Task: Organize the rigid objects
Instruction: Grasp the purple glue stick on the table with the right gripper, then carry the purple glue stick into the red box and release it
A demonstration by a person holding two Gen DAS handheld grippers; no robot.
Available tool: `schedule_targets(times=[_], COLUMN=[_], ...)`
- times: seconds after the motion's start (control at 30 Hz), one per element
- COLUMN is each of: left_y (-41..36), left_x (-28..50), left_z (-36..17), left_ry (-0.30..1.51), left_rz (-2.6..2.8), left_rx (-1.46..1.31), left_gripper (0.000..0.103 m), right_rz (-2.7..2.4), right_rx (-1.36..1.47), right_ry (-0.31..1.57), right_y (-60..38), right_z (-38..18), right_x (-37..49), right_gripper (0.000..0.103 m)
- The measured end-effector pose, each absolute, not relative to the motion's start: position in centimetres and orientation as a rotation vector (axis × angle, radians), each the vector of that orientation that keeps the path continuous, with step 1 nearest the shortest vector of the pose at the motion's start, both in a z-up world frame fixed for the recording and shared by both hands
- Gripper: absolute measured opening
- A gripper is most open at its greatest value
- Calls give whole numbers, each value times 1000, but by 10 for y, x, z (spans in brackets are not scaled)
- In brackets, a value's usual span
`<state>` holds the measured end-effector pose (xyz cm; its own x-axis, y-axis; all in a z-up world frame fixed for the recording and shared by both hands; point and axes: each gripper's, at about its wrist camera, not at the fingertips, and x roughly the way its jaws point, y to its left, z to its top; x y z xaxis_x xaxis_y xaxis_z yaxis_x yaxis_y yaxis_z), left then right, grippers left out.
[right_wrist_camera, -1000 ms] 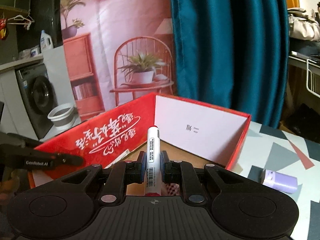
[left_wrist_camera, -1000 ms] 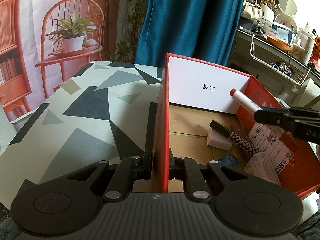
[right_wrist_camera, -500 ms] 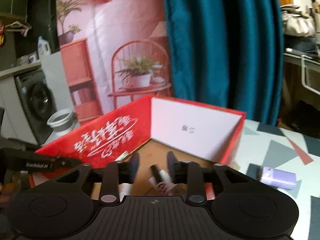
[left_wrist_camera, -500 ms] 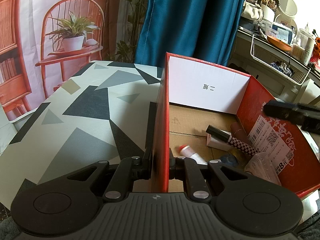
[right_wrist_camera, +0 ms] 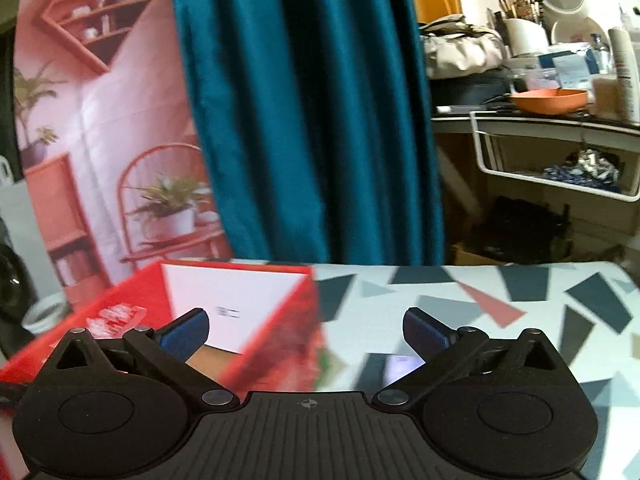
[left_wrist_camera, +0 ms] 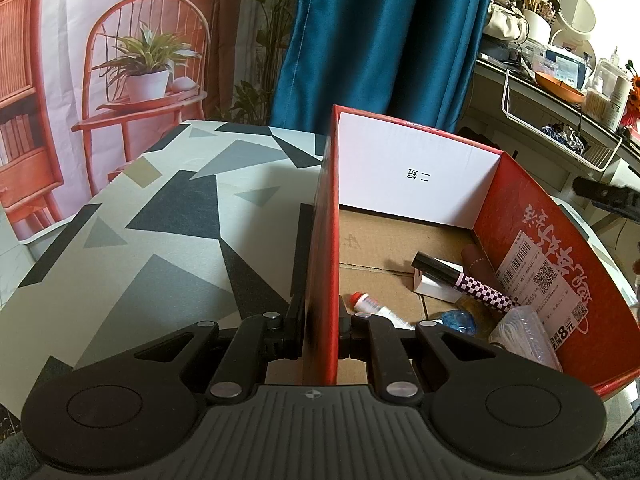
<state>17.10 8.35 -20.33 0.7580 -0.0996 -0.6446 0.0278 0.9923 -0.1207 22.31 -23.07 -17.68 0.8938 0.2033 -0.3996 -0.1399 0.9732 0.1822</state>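
Inside the box (left_wrist_camera: pixel 532 264), the marker (left_wrist_camera: pixel 374 306) lies flat, cap pointing leftward; left tool (left_wrist_camera: pixel 320 320) clamps wall, right tool (right_wrist_camera: pixel 306 330) agape.

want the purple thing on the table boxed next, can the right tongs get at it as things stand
Probably yes. The right tongs are wide open and empty, and the purple object lies on the bare table just below them, outside the red box. Blur hides its exact pose.
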Motion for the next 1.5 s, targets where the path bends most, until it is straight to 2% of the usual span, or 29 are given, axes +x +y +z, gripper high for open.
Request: schedule_targets(times=[0.23,0.57,1.13,1.23,1.27,1.5], left_y=[84,84,85,85,85,85], left_x=[170,171,170,170,170,171], left_z=[-204,-204,-204,-204,-204,-204], left_ry=[706,706,709,708,708,688], left_rz=[-69,-68,-67,-67,-67,-55], left_rx=[-105,-94,-100,-100,-100,-94], left_gripper=[15,15,15,15,15,15], right_rz=[57,-51,-109,-129,-127,-121], right_rx=[43,73,83,61,55,53], right_ry=[470,625,749,737,727,726], right_y=[-252,-270,-266,-262,-261,-260], right_z=[-216,-279,-300,-300,-299,-297], right_x=[263,318,351,347,346,328], right_gripper=[103,103,103,91,84,84])
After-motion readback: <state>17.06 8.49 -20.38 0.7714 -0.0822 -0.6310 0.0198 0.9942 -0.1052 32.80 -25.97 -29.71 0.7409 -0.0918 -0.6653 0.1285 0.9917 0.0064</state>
